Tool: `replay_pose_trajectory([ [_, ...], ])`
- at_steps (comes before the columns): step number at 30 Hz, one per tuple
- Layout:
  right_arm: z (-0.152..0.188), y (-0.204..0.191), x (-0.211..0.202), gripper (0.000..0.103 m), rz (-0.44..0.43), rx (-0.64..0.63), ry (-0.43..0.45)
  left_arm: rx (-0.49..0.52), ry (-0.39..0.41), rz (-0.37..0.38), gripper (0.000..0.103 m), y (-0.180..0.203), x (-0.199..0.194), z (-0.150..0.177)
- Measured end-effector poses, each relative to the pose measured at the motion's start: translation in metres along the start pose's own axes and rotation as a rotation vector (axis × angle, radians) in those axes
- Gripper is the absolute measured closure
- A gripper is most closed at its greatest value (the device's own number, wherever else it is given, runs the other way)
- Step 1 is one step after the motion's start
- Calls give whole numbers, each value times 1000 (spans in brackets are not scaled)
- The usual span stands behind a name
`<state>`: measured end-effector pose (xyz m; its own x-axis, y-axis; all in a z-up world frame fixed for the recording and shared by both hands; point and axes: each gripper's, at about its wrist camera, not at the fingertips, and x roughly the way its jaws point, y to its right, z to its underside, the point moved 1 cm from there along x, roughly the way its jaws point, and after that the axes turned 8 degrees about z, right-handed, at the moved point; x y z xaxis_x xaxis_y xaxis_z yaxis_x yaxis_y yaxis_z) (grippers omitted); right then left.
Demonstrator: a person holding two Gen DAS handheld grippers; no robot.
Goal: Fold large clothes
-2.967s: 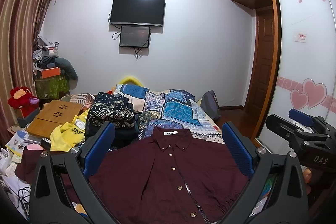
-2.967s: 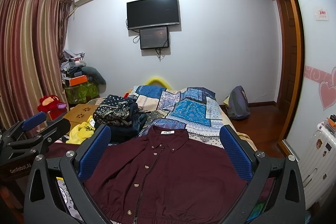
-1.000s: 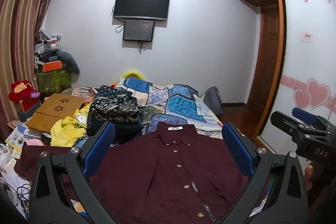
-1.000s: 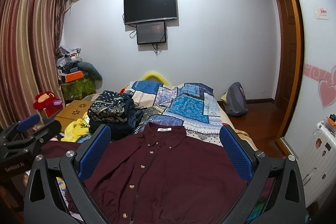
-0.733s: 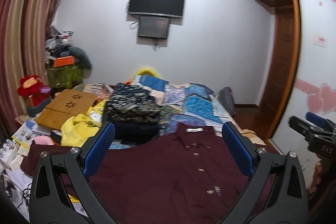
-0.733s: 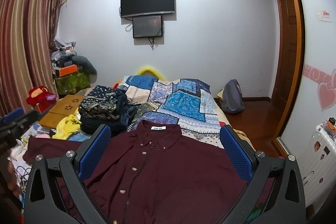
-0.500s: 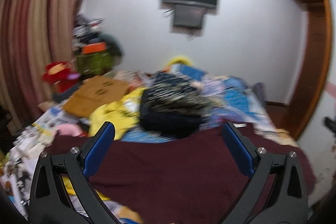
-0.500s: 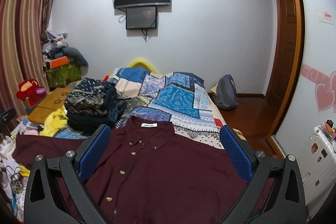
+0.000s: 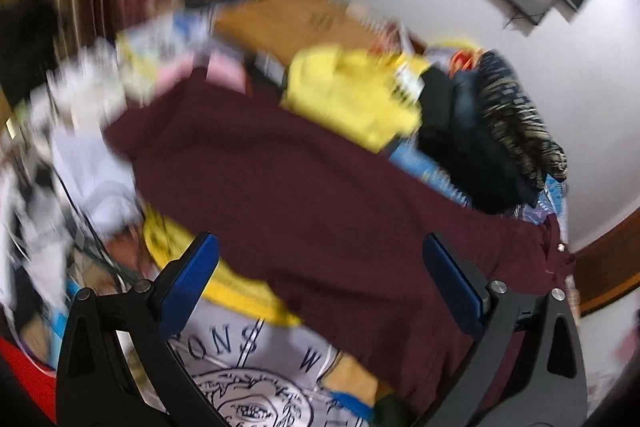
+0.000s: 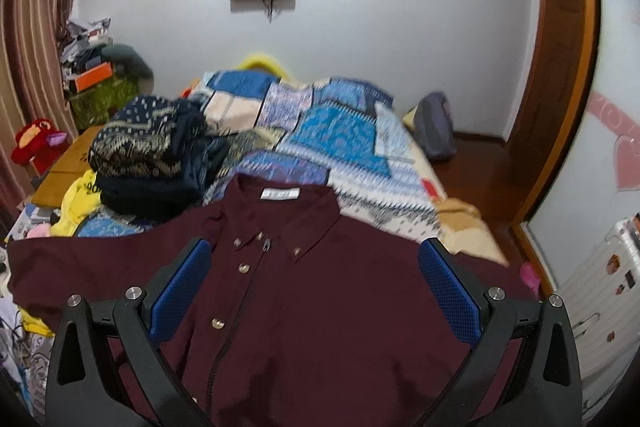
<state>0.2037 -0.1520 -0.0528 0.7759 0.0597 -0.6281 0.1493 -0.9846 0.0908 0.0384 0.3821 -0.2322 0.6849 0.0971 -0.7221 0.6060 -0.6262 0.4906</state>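
Note:
A dark maroon button-up shirt [image 10: 320, 299] lies spread flat on the bed, collar away from me, buttons up. Its left sleeve [image 9: 256, 163] stretches out to the left over other clothes. My right gripper [image 10: 314, 283] is open and empty, above the shirt's chest. My left gripper [image 9: 320, 283] is open and empty, tilted, above the left sleeve and shoulder. The left wrist view is blurred by motion.
A patchwork quilt [image 10: 340, 131] covers the bed. A pile of dark patterned clothes [image 10: 156, 147] sits left of the collar. A yellow garment [image 9: 352, 99], a printed white T-shirt [image 9: 248, 359] and clutter lie left. A white suitcase [image 10: 604, 291] stands right.
My left gripper has swung sharply left and tilted, from facing the shirt's front to looking over its left sleeve. My right gripper has moved closer and lower over the chest.

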Motion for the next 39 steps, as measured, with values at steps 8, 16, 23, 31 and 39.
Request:
replay_pose_trajectory([
  [8,7,-18,33,0,-48,-20,-125,-298,-88,124,5,-85,41,13],
  [16,7,-29,48,0,-37,-59,-168,-353,-49,168,21,-106,69,-6],
  [23,6,-28,45,0,-34,-57,-164,-327,-59,26,68,-102,88,-15],
  [31,4,-21,36,0,-48,-31,-138,-107,27,-77,93,-44,48,-34],
  [39,10,-3,28,0,-40,-10,-113,153,166,-6,94,68,-4,-59],
])
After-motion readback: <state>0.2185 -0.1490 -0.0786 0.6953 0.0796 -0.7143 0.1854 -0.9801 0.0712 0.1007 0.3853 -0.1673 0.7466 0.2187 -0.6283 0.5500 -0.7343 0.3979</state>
